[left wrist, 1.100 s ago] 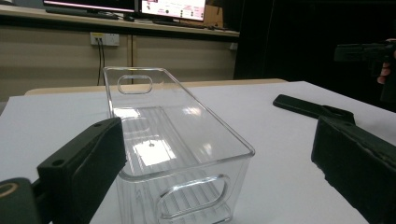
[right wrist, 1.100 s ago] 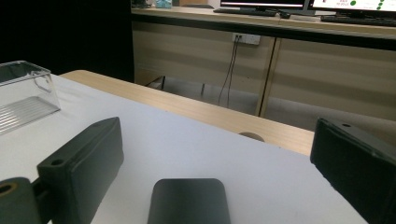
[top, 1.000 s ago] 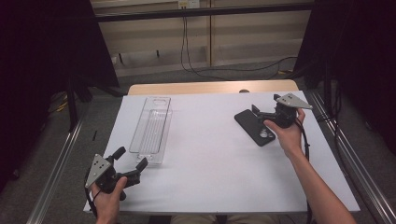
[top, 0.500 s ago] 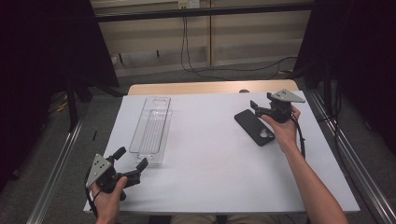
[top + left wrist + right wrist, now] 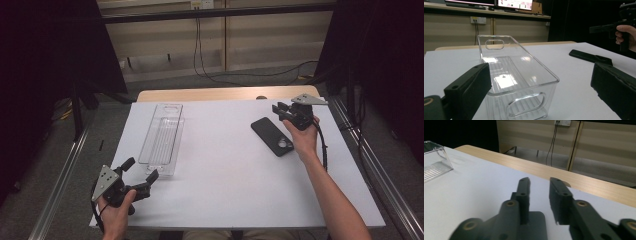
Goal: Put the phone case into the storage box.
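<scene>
**Two Grippers, a Black Phone and a Clear Box**

While the left gripper [image 5: 141, 176] sat low near the front left corner of the white table [image 5: 225, 185], its two black jaws stood wide apart with nothing between them. It pointed at the near short end of the clear plastic box [image 5: 162, 138], which lay just past the jaw tips and did not touch them. The box was long and thin, with a cut-out handle at each short end. It rested flat on the left part of the table and had nothing inside.

Far off on the right side, a hand held the right gripper [image 5: 280, 111] up over the table. Its jaws had just been closing. Now only a small gap was left between them, and nothing was in that gap. In the right gripper view the bare white table showed between the jaw tips.

The black phone [image 5: 272, 136] lay flat on the table, just beside that hand and a little nearer to the middle. It lay at a slant, free of both grippers, and well apart from the box.
</scene>
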A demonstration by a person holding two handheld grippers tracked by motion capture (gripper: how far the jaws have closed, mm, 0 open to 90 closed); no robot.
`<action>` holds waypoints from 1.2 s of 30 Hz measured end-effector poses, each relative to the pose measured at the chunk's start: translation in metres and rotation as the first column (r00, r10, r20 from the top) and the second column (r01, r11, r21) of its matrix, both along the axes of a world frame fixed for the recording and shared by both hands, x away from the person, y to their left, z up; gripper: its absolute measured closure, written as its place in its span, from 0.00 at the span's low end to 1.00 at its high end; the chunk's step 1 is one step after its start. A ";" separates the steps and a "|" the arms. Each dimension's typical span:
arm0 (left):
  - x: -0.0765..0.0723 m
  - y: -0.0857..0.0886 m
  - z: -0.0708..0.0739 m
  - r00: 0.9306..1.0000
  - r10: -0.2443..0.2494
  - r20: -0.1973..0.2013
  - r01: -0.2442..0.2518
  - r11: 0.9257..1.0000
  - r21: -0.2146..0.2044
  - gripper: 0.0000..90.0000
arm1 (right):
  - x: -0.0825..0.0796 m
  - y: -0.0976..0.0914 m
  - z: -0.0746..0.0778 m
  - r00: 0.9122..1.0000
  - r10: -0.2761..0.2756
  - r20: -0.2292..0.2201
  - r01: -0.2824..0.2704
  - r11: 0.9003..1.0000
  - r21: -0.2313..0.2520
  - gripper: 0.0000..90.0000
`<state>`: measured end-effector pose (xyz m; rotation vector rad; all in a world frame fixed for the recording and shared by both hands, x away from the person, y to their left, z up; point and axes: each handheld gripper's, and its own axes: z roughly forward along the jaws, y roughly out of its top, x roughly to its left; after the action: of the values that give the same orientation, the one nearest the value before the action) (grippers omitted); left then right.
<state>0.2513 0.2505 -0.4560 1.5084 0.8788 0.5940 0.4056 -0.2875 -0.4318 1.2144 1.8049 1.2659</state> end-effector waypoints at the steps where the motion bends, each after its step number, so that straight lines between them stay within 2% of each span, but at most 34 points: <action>1: 0.000 0.000 0.000 1.000 0.000 0.000 0.000 1.000 0.000 0.03 | 0.001 -0.001 0.000 1.000 0.014 -0.010 -0.014 1.000 0.014 0.88; 5: 0.000 0.001 0.000 1.000 0.011 -0.003 -0.011 1.000 0.006 0.03 | 0.003 -0.001 0.002 0.999 0.033 -0.036 -0.033 0.999 0.012 0.98; 9: 0.000 0.002 0.000 1.000 -0.001 0.000 0.001 1.000 0.011 0.03 | 0.006 -0.001 0.007 0.998 0.025 -0.065 -0.024 1.000 0.011 1.00; 11: 0.000 0.002 0.000 1.000 -0.001 0.003 0.001 1.000 0.007 0.03 | 0.008 -0.001 0.010 0.994 0.031 -0.104 -0.028 0.999 0.023 1.00; 12: 0.000 0.002 0.000 1.000 -0.001 0.003 0.001 1.000 0.007 0.03 | 0.008 -0.001 0.010 0.994 0.031 -0.104 -0.028 0.999 0.023 1.00; 13: 0.000 0.002 0.000 1.000 -0.002 0.002 0.002 1.000 0.009 0.03 | 0.010 -0.001 0.011 0.990 0.033 -0.134 -0.030 0.999 0.027 1.00; 14: 0.000 0.002 0.000 1.000 -0.002 0.002 0.002 1.000 0.009 0.03 | 0.010 -0.001 0.011 0.990 0.033 -0.134 -0.030 0.999 0.027 1.00; 15: 0.000 0.002 0.000 1.000 -0.003 0.001 0.003 1.000 0.009 0.03 | 0.013 -0.001 0.012 0.984 0.035 -0.173 -0.029 0.999 0.035 1.00; 16: 0.000 0.002 0.000 1.000 -0.003 0.001 0.003 1.000 0.009 0.03 | 0.015 -0.001 0.012 0.981 0.038 -0.192 -0.031 0.999 0.040 1.00; 18: 0.000 0.002 0.001 1.000 0.000 0.004 0.000 1.000 0.003 0.03 | 0.017 -0.002 0.013 0.977 0.018 -0.212 -0.012 1.000 0.027 1.00; 20: 0.000 0.002 0.000 1.000 0.006 0.003 -0.006 1.000 0.000 0.03 | 0.019 -0.002 0.013 0.974 0.022 -0.225 -0.015 0.999 0.036 1.00; 21: 0.000 0.002 0.000 1.000 0.003 0.002 -0.003 1.000 0.001 0.03 | 0.022 -0.003 0.014 0.967 0.025 -0.254 -0.020 1.000 0.023 1.00; 22: 0.000 0.003 0.000 1.000 -0.002 0.002 0.002 1.000 0.011 0.03 | 0.022 -0.003 0.014 0.967 0.025 -0.254 -0.020 1.000 0.023 1.00; 23: 0.000 0.002 0.000 1.000 0.002 0.000 -0.002 1.000 0.010 0.03 | 0.026 -0.003 0.016 0.960 0.028 -0.279 -0.022 0.999 0.026 1.00; 24: 0.000 0.002 0.000 1.000 -0.002 0.001 0.002 1.000 0.011 0.03 | 0.026 -0.003 0.016 0.960 0.028 -0.279 -0.022 0.999 0.026 1.00; 25: 0.000 0.001 0.000 1.000 -0.003 0.001 0.003 1.000 0.005 0.03 | 0.029 -0.004 0.017 0.951 0.031 -0.307 -0.024 0.999 0.027 1.00; 26: 0.000 0.001 0.000 1.000 -0.003 0.001 0.003 1.000 0.005 0.03 | 0.029 -0.004 0.017 0.951 0.031 -0.307 -0.024 0.999 0.027 1.00; 27: 0.000 0.001 0.000 1.000 -0.008 0.000 0.008 1.000 0.007 0.03 | 0.033 -0.004 0.018 0.937 0.039 -0.347 -0.032 0.999 0.027 1.00; 29: 0.000 0.001 0.000 1.000 -0.008 0.000 0.008 1.000 0.008 0.03 | 0.036 -0.004 0.020 0.923 0.040 -0.383 -0.034 0.999 0.023 1.00; 30: 0.000 0.001 0.000 1.000 0.001 0.001 -0.001 1.000 0.006 0.03 | 0.038 -0.003 0.020 0.917 0.037 -0.397 -0.031 0.999 0.023 1.00; 32: 0.000 0.002 0.000 1.000 -0.015 -0.007 0.015 1.000 -0.002 0.03 | 0.039 -0.004 0.020 0.915 0.041 -0.402 -0.035 0.999 0.021 1.00; 33: 0.000 0.001 -0.001 1.000 0.000 -0.008 -0.001 1.000 -0.015 0.03 | 0.042 -0.003 0.020 0.898 0.037 -0.439 -0.036 0.999 0.010 1.00; 34: 0.000 0.001 -0.001 1.000 -0.008 -0.006 0.008 1.000 0.001 0.03 | 0.042 -0.003 0.020 0.898 0.037 -0.439 -0.036 0.999 0.010 1.00; 35: 0.000 0.001 0.000 1.000 -0.006 -0.005 0.006 1.000 0.001 0.03 | 0.045 -0.003 0.020 0.885 0.041 -0.465 -0.043 0.999 0.006 1.00; 36: 0.000 0.001 0.000 1.000 -0.006 -0.005 0.006 1.000 0.001 0.03 | 0.045 -0.003 0.020 0.885 0.041 -0.465 -0.043 0.999 0.006 1.00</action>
<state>0.2514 0.2517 -0.4563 1.5136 0.8770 0.5864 0.4507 -0.2906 -0.4116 1.5866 2.1760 1.0485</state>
